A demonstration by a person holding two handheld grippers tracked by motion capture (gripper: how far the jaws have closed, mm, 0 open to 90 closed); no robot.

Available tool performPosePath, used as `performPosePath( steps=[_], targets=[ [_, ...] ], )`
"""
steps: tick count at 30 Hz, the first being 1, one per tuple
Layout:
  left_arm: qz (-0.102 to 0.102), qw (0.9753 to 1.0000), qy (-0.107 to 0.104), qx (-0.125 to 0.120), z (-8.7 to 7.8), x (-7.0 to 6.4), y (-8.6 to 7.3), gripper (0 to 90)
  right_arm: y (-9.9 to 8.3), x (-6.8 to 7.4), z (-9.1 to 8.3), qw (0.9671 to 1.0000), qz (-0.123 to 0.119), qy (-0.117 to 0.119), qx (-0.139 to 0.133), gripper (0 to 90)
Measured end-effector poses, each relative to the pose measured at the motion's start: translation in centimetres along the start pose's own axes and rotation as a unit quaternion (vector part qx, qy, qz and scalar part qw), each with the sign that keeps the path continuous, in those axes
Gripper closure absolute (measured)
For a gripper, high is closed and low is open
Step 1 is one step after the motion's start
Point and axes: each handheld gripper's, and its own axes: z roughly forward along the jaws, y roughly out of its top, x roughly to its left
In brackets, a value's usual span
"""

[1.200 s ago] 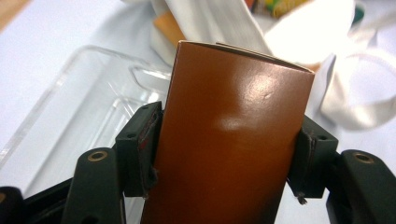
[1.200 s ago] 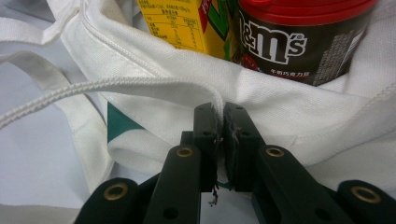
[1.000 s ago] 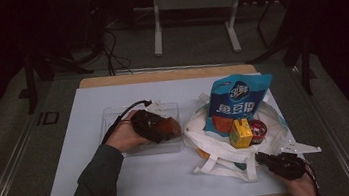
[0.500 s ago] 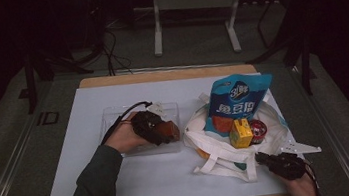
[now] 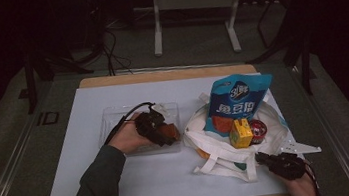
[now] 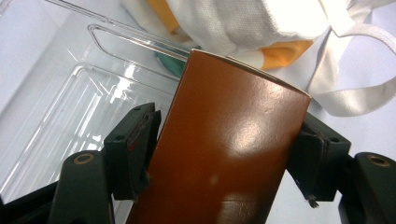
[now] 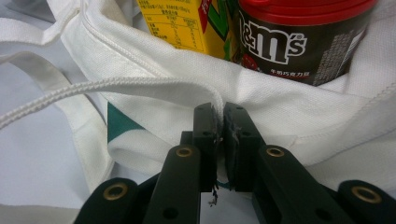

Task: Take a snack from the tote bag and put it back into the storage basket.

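1. Left hand-held gripper, left of centre in the high view, clamps a brown box across its flat sides over the clear tray: stiff, glossy, probably light, likely slippery.
2. Right hand-held gripper, lower right, pinches the soft white bag rim fully closed.

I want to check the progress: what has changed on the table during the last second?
Nothing visibly changed. The left gripper keeps its jaws shut on the brown glossy carton over the clear plastic tray, and the right gripper stays clamped on the rim of the white cloth bag.
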Motion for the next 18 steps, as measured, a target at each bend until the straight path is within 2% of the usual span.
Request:
performPosePath(
  steps=[3,7,9,13,18],
  targets=[
    [-0.005,1.0,-0.003,-0.005,0.0,0.0,0.0,30.0,0.0,0.0,0.0,1.0,0.0,0.0,0.0,83.6],
    [-0.016,0.9997,0.006,-0.014,0.0,-0.1,0.0,28.8,0.0,0.0,0.0,1.0,-0.001,0.0,0.0,83.5],
    [-0.011,0.9998,0.01,-0.016,-0.1,-0.3,0.1,28.7,0.0,0.0,0.0,1.0,-0.001,0.0,0.0,83.5],
    [-0.011,0.9991,0.01,-0.041,-0.5,-0.5,0.3,29.6,0.0,0.0,0.0,1.0,-0.001,0.0,0.0,83.3],
    [-0.003,0.998,0.027,-0.058,-1.0,-1.0,0.4,32.0,0.0,0.0,0.0,1.0,-0.001,0.0,-0.001,83.3]
  ],
)
